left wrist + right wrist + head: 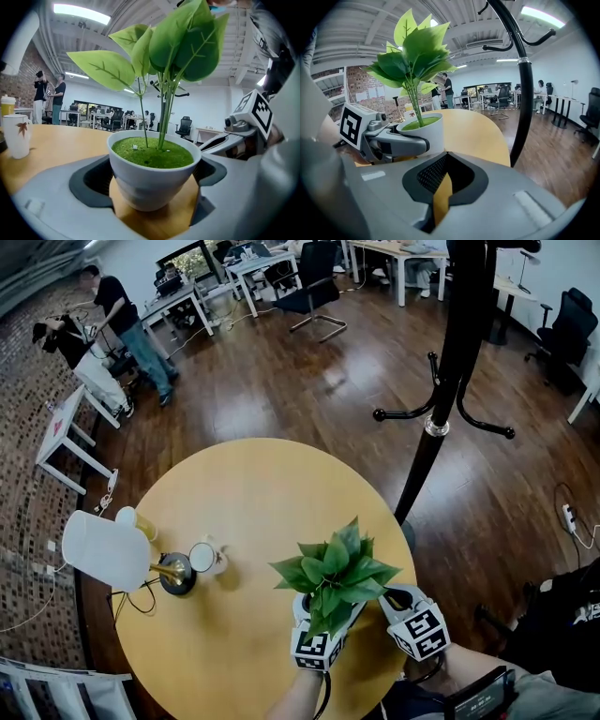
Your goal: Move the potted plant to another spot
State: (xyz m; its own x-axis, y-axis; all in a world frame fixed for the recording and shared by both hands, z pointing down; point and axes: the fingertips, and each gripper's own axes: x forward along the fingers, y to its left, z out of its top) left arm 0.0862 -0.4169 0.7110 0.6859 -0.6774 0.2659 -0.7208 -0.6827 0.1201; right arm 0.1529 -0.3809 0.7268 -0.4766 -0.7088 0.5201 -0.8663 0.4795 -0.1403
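Note:
The potted plant, green leaves in a white pot, stands on the round wooden table near its front right edge. My left gripper is open with the pot between its jaws; a small gap shows on each side of the pot. In the right gripper view the pot sits just past the left gripper. My right gripper is to the right of the pot, apart from it. Its jaws are shut to a thin slit with nothing between them.
A lamp with a white shade, a white mug and a yellow cup stand at the table's left. A black coat stand rises just beyond the table's right edge. People and desks are far back.

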